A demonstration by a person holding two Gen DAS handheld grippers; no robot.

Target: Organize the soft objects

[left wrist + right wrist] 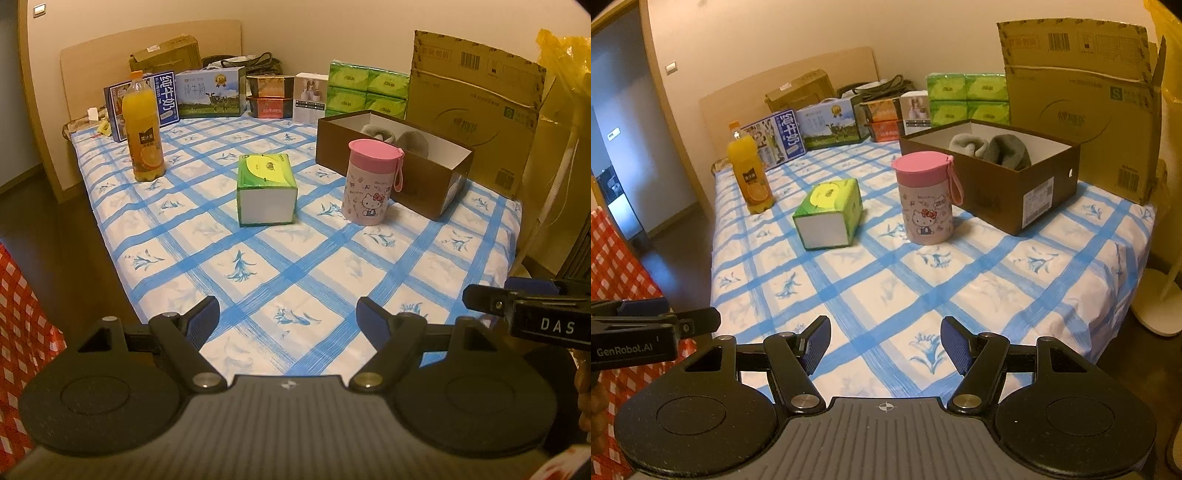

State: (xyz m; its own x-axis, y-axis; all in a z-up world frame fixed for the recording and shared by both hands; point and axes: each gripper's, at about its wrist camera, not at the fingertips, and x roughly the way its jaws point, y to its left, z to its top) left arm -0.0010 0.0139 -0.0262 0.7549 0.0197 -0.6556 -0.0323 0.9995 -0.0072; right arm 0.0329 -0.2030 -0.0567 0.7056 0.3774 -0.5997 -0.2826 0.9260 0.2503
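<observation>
The lower half of both views is open checked cloth, where a claw could pass freely. Mid-frame stand a juice bottle at left, a tissue pack in the centre and a pink cup just before the shoebox at right, with clear lanes between bottle, pack and cup. Cartons and a tall box wall off the top.

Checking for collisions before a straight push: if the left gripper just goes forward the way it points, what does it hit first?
Most likely the green tissue box. The left gripper is open over bare tablecloth, and the box sits nearly dead ahead between its fingers. The pink cup stands off to the right. Depth is hard to judge through the fisheye.
</observation>
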